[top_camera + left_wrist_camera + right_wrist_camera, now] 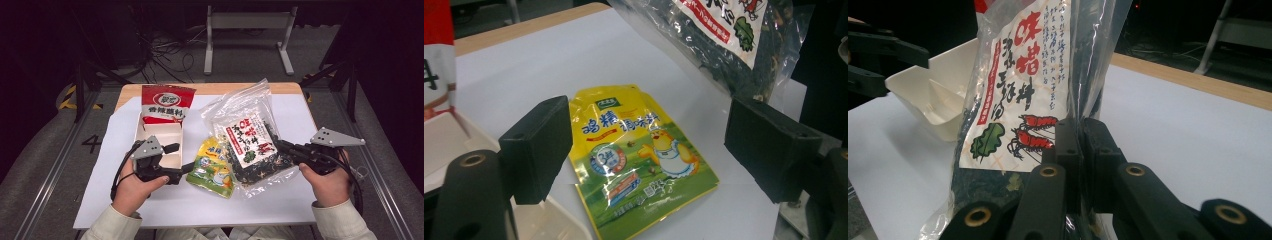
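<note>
Seaweed bag point(1013, 95) pinched between right tongs point(1080, 132), seemingly lifted.

Both forearms wear pale cream sleeves. Each hand-held gripper, left point(186, 168) and right point(278, 145), is matte black with blocky rectangular pads, brass-ringed pivot holes, a grey three-cornered plate dotted with what look like small holes, and a trailing black cable.
</note>
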{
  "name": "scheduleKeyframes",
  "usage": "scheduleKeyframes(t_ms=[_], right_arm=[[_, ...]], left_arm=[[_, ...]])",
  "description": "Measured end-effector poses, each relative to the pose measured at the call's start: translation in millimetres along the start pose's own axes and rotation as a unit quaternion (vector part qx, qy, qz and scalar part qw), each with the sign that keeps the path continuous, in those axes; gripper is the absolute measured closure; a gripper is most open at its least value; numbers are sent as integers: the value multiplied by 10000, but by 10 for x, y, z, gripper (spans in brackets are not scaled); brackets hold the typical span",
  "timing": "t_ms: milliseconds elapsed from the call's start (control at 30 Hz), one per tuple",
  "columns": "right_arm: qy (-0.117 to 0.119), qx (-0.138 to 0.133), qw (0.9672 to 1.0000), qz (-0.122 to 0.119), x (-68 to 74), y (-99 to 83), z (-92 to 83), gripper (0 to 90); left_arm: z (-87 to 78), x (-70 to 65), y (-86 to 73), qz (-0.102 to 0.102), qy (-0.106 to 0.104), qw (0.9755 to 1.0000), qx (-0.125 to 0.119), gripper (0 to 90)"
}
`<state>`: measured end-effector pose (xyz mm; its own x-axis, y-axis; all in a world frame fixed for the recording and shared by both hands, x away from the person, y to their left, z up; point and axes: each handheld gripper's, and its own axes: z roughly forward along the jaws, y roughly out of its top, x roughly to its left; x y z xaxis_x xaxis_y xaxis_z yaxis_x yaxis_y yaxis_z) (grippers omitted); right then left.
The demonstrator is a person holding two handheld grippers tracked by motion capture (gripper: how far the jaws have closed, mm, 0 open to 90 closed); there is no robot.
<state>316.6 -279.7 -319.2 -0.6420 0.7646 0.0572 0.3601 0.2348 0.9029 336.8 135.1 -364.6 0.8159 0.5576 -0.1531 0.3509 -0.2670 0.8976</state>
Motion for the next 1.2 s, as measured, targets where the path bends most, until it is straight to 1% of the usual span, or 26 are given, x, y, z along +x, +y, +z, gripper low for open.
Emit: scheduleKeyframes(t_ms=[100,133,200,267,333,367,433,500,600,667,700,733,767,800,833,867,900,967,1000,1067,1133,1200], right_arm=[[38,-65,9999,-77,54,8,14,854],[44,-80,9999,-96,68,10,18,854],[63,-112,9999,-100,94,11,29,854],[124,-103,9998,-77,120,9,44,854],[155,-114,9998,-92,142,7,59,854],[155,-114,9998,-92,142,7,59,854],[178,-115,9997,-112,172,6,77,854],[183,-134,9997,-117,189,3,90,854],[200,-125,9996,-132,211,2,103,854],[217,-118,9996,-169,235,3,116,854],[234,-121,9995,-174,242,2,120,855],[234,-140,9994,-189,255,1,125,855],[254,-127,9994,-198,261,1,129,855],[253,-126,9994,-200,268,0,131,855],[267,-142,9993,-206,273,-2,136,854],[275,-113,9993,-211,280,-3,143,855],[282,-120,9993,-218,287,-7,148,854],[312,-117,9992,-225,300,-12,163,854],[329,-123,9991,-225,307,-16,172,854],[349,-125,9990,-238,322,-25,196,853],[384,-114,9989,-241,325,-34,210,852],[438,-129,9987,-221,318,-47,222,850]], left_arm=[[87,-24,-6,-55,-85,9999,8,193],[110,-31,-9,-70,-130,9999,48,192],[169,-46,-26,-151,-203,9997,33,192],[199,-43,-35,-170,-228,9996,57,204],[247,-58,-53,-254,-326,9991,120,208],[247,-58,-53,-254,-326,9991,120,216],[327,-93,-76,-214,-449,9986,192,227],[350,-108,-79,-217,-474,9984,229,226],[436,-154,-92,-269,-603,9974,298,226],[492,-175,-104,-297,-712,9963,379,223],[531,-187,-115,-367,-800,9953,405,223],[558,-196,-122,-427,-839,9946,428,222],[583,-198,-127,-433,-850,9945,421,221],[600,-199,-128,-390,-842,9947,434,220],[609,-205,-126,-326,-790,9955,415,222],[608,-208,-121,-306,-802,9955,391,236],[605,-213,-113,-315,-825,9955,331,246],[602,-220,-102,-274,-847,9956,294,277],[600,-227,-97,-294,-852,9956,271,286],[589,-229,-84,-284,-816,9959,252,318],[564,-214,-77,-290,-789,9963,194,363],[515,-185,-64,-354,-775,9964,13,441]])
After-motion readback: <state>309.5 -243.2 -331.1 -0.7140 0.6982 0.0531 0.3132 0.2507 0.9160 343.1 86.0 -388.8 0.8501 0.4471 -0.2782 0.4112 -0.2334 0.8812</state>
